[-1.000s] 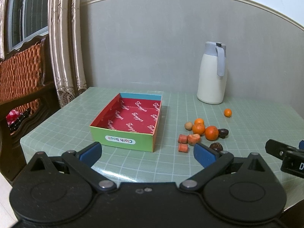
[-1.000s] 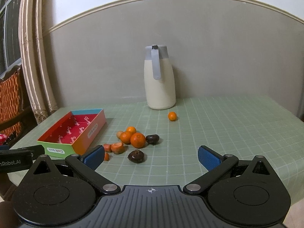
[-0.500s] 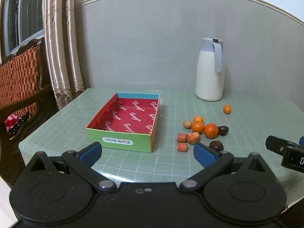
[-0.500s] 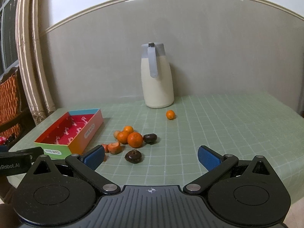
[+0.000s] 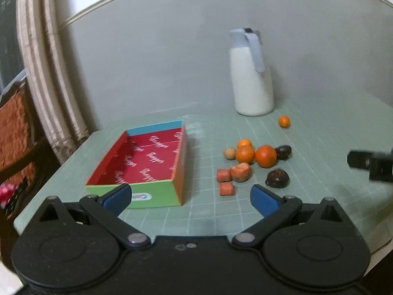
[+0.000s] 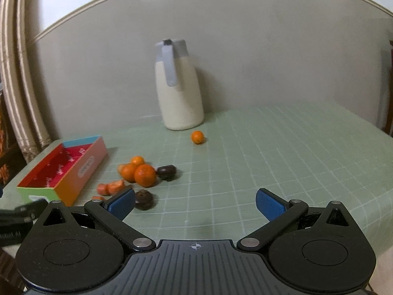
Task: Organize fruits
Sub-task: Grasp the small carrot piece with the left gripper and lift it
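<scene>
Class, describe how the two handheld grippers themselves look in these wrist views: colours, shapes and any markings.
The left gripper and right gripper look alike: matte black bodies with two round discs, angled black linkage arms with silver pivot pins, and fingers tipped with blue pads. The right body has ribbed grooves and a small white crosshair mark. No cables or sleeves show.

Soft, even indoor light fills both views, with small bright ceiling reflections glinting high on the wall (image 6: 221, 49), and only faint shadows under the fruit and beside the jug (image 6: 180, 91) on the table (image 6: 282, 147). Both pictures are smeared by motion blur, strongest on the jug, the fruit and the table's grid lines. Fisheye distortion bows the wall moulding and curtain (image 5: 46, 73), and the corners go black.
</scene>
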### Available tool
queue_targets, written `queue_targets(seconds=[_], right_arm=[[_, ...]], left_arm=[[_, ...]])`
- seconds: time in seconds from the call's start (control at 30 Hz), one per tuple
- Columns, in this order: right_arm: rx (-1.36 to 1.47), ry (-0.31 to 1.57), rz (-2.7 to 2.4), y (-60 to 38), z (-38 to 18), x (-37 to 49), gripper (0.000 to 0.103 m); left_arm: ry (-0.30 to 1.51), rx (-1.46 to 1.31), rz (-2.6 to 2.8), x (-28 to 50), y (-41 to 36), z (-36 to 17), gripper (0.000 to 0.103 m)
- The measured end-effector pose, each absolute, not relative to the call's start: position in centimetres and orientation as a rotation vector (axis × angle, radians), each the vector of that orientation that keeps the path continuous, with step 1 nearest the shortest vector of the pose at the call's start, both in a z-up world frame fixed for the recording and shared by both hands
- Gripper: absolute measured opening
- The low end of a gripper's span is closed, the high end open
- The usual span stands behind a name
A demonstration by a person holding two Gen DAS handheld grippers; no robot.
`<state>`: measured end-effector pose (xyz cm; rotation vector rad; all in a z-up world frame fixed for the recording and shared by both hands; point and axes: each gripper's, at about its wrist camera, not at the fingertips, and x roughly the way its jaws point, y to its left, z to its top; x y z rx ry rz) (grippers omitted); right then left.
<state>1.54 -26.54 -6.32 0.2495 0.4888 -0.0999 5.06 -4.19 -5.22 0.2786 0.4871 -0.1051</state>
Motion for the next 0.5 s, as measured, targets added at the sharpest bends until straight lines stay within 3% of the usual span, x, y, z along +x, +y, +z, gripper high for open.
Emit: queue_targets(seconds=[0.2, 0.33, 0.5], right_arm=[[0.236, 0.47, -0.137, -27.3, -7.4, 3.9, 0.103], [0.204, 0.442, -0.137, -27.1, -7.8, 5.5, 0.103], [0.204, 0.351, -0.123, -27.0, -8.6, 5.5, 0.103]], left_arm=[[0.467, 0.362, -0.209, 7.4, -6.4, -7.7, 0.091], [0.525, 0.352, -0.275, 9.8, -7.0, -9.4, 0.073], [0.556, 0.297, -0.265, 12.2, -6.7, -10.9, 0.066]])
